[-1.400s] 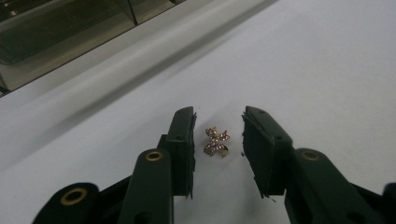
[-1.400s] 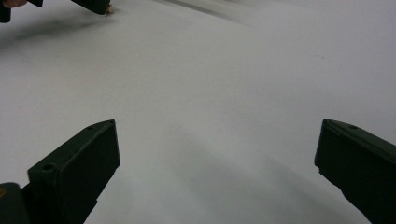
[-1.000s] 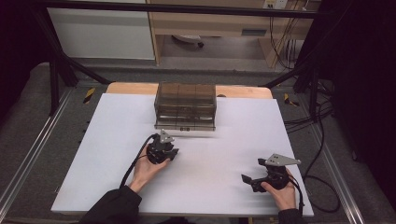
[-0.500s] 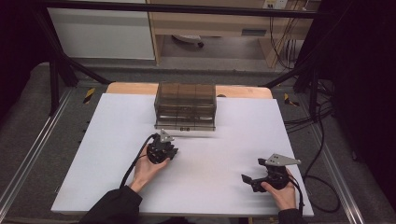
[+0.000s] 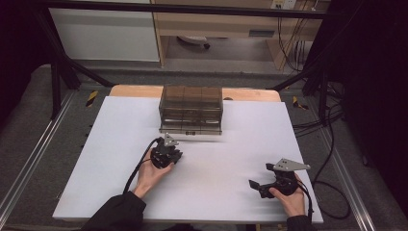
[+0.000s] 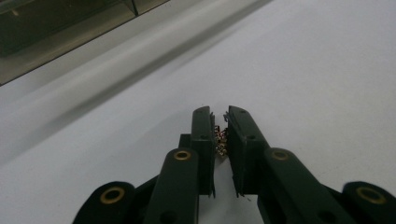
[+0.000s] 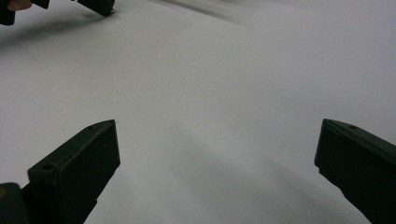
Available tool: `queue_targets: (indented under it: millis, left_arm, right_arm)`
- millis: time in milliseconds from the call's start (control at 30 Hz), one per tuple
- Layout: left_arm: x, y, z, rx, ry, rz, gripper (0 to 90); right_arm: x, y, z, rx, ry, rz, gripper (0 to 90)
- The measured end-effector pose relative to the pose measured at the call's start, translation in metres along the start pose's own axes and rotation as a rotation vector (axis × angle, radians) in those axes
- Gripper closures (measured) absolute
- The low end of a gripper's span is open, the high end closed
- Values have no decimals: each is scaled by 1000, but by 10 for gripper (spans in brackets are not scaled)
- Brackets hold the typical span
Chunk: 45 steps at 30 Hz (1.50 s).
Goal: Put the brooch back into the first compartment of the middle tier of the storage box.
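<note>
**Left tongs pinching a small object, right tongs spread wide**

On my left gripper view, the left gripper [image 6: 220,122] has its jaws drawn nearly together, and between them I see a small reddish, glinting object [image 6: 219,137] pinched in the narrow gap. It is too small for me to say what it is. The jaws hover low over the white table [image 6: 303,70], and I cannot tell whether they touch it. From the high view, this gripper [image 5: 166,155] sits just in front of the smoky transparent drawer box [image 5: 191,109], near it but apart, with its cable looping back toward the sleeve.

My right gripper [image 7: 215,163] has its jaws spread wide with nothing between them but bare table. In the high view it [image 5: 269,183] rests in the hand near the table's front right corner, well apart from the box.
</note>
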<state>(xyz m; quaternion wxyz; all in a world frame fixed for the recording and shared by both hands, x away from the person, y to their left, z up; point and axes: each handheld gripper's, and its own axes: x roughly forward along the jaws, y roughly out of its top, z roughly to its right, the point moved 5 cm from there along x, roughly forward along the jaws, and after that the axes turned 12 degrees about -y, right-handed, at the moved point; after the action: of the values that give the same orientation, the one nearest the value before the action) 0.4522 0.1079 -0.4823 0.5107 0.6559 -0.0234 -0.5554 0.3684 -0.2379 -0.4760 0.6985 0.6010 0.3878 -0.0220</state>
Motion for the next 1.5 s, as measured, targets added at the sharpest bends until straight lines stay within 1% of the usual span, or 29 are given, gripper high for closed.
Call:
queue_targets:
  millis: [467,800,833,1133,1500]
  left_arm:
    - [-2,0,-2,-7,-5,0,819]
    - [-3,-1,-3,-3,0,-3,821]
    - [-3,-1,-4,-3,-1,-3,842]
    - [-6,0,-5,-2,0,4,876]
    - [-7,0,-5,4,3,4,878]
  right_arm:
    - [0,0,0,-2,0,-1,5]
    - [0,0,0,-2,1,-1,5]
    - [0,0,0,-2,1,-1,5]
    - [0,0,0,-1,1,-1,5]
    - [0,0,0,-1,1,0,5]
